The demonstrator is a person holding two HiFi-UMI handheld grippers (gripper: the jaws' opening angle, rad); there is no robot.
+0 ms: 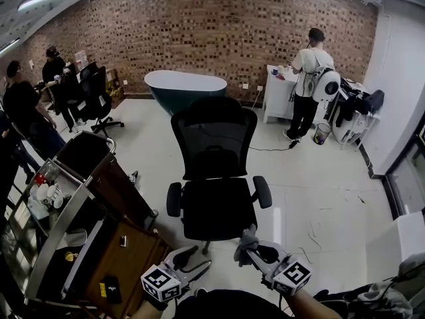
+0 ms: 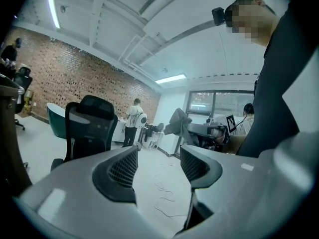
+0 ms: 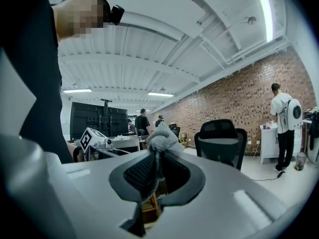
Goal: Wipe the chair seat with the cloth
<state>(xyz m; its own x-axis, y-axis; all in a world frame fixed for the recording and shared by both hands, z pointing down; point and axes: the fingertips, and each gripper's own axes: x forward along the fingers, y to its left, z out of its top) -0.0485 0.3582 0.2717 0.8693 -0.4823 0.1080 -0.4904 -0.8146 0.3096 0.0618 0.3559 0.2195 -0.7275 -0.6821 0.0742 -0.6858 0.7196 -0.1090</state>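
While the right gripper (image 1: 257, 250) pinches the grey cloth (image 1: 248, 238) between its pressed jaws, a bunch of fabric sticks up past the tips. The left gripper (image 1: 198, 258) has its jaws spread, with nothing between them. Both are on the near side of the black chair (image 1: 214, 138) - the cloth is held in the air by the near right corner of the chair seat (image 1: 216, 208). On the left a cart (image 1: 66, 221) carries white cups (image 1: 45, 195) in its upper tray. A small bin (image 1: 321, 133) stands far right - its contents cannot be made out.
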